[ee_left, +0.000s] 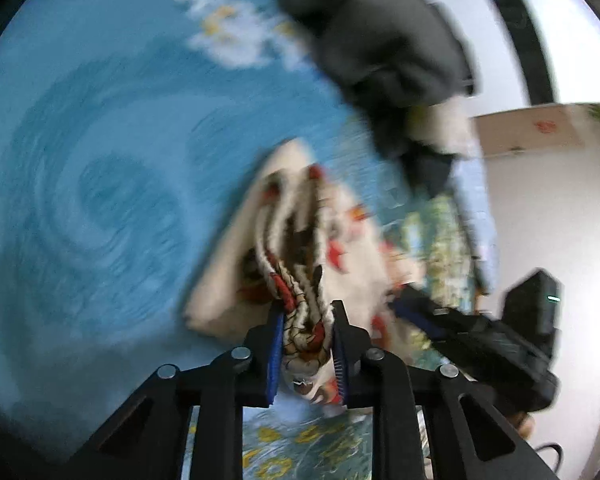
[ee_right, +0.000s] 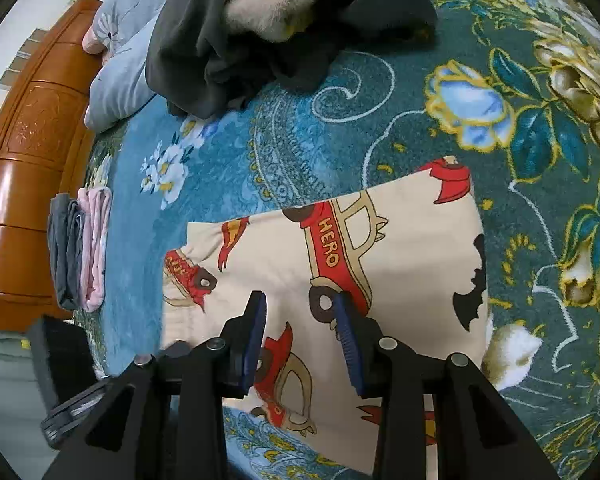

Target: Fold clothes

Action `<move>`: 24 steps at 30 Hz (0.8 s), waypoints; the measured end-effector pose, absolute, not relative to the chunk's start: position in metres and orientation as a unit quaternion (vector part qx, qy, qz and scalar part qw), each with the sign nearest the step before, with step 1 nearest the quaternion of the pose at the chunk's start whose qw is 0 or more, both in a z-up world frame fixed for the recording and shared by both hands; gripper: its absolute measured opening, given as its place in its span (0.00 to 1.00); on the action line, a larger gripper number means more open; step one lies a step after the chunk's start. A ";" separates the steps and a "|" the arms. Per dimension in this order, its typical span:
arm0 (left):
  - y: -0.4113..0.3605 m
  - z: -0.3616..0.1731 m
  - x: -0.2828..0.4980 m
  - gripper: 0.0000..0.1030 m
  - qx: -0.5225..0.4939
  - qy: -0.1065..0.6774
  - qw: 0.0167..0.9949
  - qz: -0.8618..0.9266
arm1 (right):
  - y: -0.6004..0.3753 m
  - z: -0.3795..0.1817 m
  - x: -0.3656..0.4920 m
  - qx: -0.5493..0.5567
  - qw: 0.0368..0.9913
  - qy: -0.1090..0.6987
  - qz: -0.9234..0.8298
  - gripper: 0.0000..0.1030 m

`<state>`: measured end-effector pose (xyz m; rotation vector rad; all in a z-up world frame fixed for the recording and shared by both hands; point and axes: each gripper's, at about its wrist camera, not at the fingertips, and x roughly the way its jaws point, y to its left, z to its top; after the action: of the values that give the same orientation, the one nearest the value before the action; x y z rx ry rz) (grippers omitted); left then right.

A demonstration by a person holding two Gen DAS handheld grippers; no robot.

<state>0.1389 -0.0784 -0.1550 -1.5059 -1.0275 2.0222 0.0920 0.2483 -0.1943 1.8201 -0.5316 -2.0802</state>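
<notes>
Left wrist view, blurred by motion: the left tongs [ee_left: 306,320] are closed on a bunched fold of the cream printed garment [ee_left: 300,248], whose red and brown cartoon pattern shows crumpled between the blue pads. The rest of the cloth trails away from the tongs over the blue floral bedspread [ee_left: 100,160]. Beyond it lies a heap of dark grey clothing [ee_left: 384,52]. At the right edge the right tongs [ee_left: 404,308] appear as a black shape near the cloth.

Right wrist view, sharp: the cream printed garment [ee_right: 380,256] lies spread fairly flat on the bedspread [ee_right: 300,128], showing a red car lettered "HERO", red helmets and a black silhouette. The right tongs [ee_right: 302,312] stand open just over the cloth, with nothing between the pads. At the far side sits the dark grey clothing [ee_right: 228,40] with something pale and fluffy on it, beside a light blue pillow [ee_right: 120,64]. A small stack of folded grey and pink pieces [ee_right: 80,248] rests near the wooden headboard [ee_right: 24,160].
</notes>
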 end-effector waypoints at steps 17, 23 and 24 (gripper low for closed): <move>-0.094 -0.176 0.129 0.24 -0.574 -0.374 0.110 0.720 | 0.257 -0.175 0.098 0.625 0.161 -0.130 -0.753 0.36; -0.093 -0.160 0.123 0.82 -0.542 -0.362 0.105 0.751 | 0.298 -0.157 0.101 0.579 0.146 -0.118 -0.794 0.52; -0.090 -0.170 0.118 0.82 -0.559 -0.366 0.103 0.737 | 0.305 -0.164 0.102 0.588 0.143 -0.131 -0.786 0.52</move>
<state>0.1181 -0.0899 -0.1698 -1.6509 -1.0792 2.1740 0.1020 0.3047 -0.1636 1.6947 -0.3775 -2.2655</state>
